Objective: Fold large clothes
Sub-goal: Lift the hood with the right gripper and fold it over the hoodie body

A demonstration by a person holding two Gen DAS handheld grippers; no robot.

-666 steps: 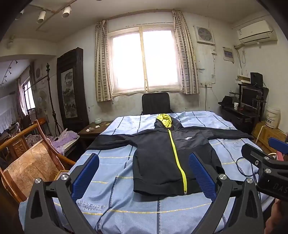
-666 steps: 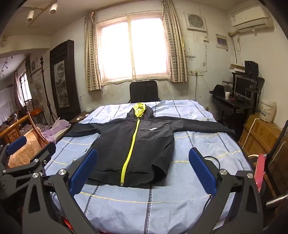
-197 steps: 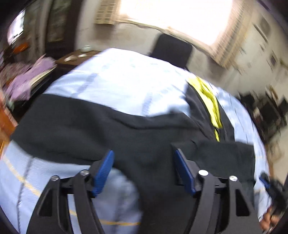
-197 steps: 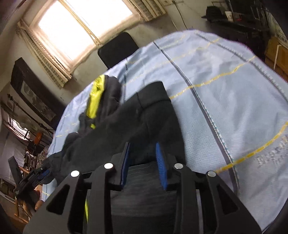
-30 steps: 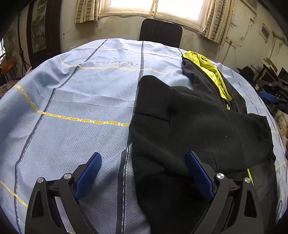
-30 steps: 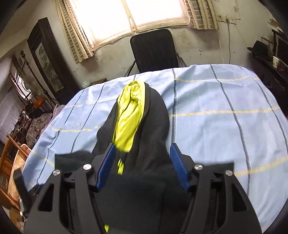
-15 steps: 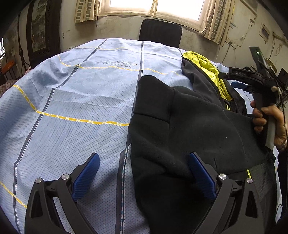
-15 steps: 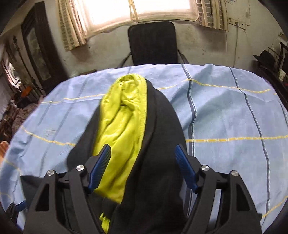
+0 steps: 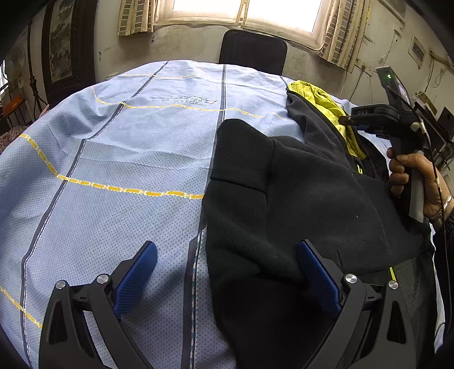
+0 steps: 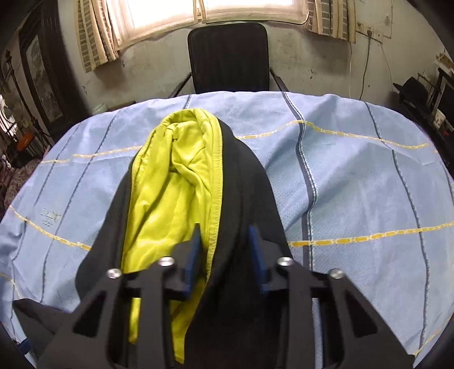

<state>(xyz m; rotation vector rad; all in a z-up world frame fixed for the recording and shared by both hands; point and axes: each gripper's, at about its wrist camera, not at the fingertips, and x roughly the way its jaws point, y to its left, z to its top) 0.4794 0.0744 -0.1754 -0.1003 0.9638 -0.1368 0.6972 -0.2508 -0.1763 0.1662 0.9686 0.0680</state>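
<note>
Hood pinched, sleeves folded in.
I see the black hoodie [image 9: 298,198] lying on the blue bedsheet [image 9: 113,170]; my right gripper [image 10: 225,249] has just closed on its yellow-lined hood [image 10: 181,181], while my left gripper [image 9: 227,272] hovers spread wide over its near edge.

Black chair [image 10: 228,56] — curtained window [image 10: 198,11] behind

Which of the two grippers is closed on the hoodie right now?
The right gripper, pinching the hood's edge. The left gripper stands wide open, gripping nothing.
</note>
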